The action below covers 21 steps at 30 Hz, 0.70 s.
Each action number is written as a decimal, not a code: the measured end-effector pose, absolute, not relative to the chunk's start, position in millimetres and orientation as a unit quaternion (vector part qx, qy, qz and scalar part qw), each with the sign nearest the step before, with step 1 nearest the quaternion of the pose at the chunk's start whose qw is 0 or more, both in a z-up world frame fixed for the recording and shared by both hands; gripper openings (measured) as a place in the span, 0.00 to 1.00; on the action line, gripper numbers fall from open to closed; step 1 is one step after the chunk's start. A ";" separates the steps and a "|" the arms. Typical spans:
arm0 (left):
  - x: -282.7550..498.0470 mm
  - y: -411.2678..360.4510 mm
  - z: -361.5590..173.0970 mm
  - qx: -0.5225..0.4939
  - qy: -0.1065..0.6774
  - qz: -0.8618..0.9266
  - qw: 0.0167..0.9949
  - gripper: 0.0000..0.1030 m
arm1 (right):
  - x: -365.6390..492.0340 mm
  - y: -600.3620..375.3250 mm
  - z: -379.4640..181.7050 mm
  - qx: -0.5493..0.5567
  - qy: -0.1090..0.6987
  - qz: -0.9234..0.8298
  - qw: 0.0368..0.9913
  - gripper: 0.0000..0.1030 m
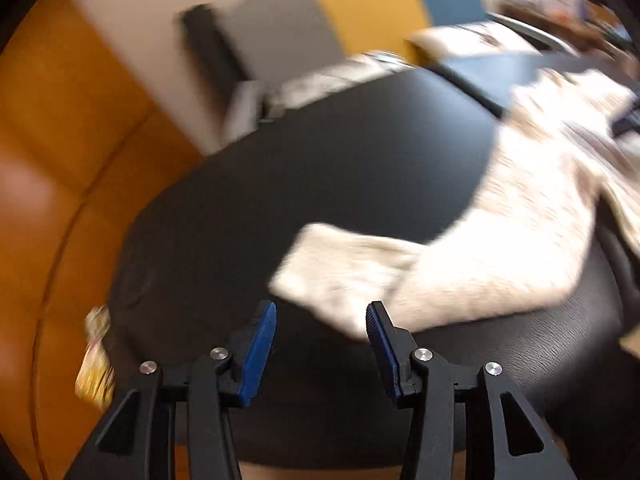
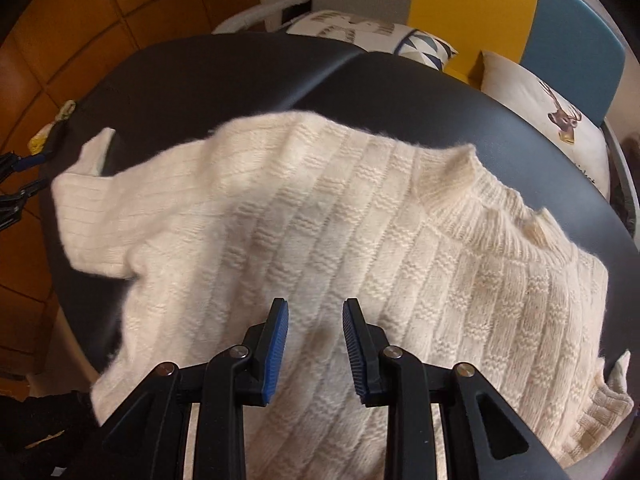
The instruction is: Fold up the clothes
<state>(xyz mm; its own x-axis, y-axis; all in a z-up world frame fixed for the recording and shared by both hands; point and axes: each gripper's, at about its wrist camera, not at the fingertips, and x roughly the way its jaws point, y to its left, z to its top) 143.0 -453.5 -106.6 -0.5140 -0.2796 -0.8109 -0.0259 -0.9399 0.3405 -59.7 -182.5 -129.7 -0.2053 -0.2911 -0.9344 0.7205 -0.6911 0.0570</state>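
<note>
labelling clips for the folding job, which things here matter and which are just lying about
For the job:
cream knit sweater
black table
left hand-held gripper, open
right hand-held gripper, open

Lying about:
deer-print cushion
triangle-pattern cushion
yellow tag at the table edge

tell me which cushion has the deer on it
The right cushion, against the blue backrest, shows the deer; the left cushion has blue triangles instead.

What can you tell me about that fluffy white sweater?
The cream knit sweater lies spread flat on the black padded table. It looks soft and fuzzy, with a woven-block pattern, a ribbed collar and short sleeves. The right tool hovers open over it; the left tool is open beside one sleeve.
</note>
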 end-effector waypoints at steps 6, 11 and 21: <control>133.9 -471.8 -118.9 0.545 -0.090 -0.833 -0.039 0.48 | -47.8 -198.8 -107.8 0.542 0.174 -0.714 0.407 0.27; 122.9 -481.8 -132.9 0.552 -0.100 -0.827 -0.035 0.49 | -56.8 -224.3 -114.9 0.548 0.210 -0.714 0.382 0.27; 109.3 -464.4 -153.1 0.588 -0.074 -0.799 -0.103 0.14 | -95.0 -220.2 -151.4 0.577 0.196 -0.734 0.301 0.27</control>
